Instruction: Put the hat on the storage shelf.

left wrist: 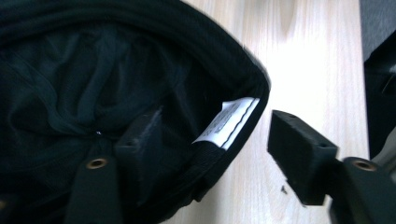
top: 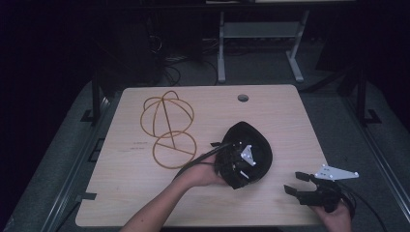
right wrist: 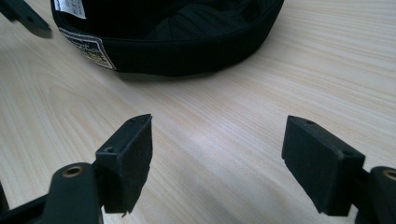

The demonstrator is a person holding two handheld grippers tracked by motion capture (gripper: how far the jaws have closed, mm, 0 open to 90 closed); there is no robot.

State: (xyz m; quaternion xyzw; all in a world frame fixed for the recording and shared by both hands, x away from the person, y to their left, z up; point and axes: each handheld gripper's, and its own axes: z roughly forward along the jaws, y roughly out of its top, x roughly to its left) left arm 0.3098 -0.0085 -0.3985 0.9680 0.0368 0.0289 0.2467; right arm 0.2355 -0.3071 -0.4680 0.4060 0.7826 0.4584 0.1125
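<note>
One black cap (top: 249, 145) lies upturned near the middle of the light wooden surface (top: 290, 116), its mesh lining and white inner label showing. The left gripper (left wrist: 224, 154) has its jaws spread across the cap's rim, one inside and one outside. The right gripper (top: 296, 182) rests near right with jaws spread and empty; one wire frame (top: 168, 128) of orange hoops lies far left.

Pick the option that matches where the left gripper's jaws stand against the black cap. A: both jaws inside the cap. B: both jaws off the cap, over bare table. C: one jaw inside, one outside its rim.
C: in the left gripper view the open left gripper straddles the rim of the black cap, one jaw inside by the white label, the other over the table.
</note>
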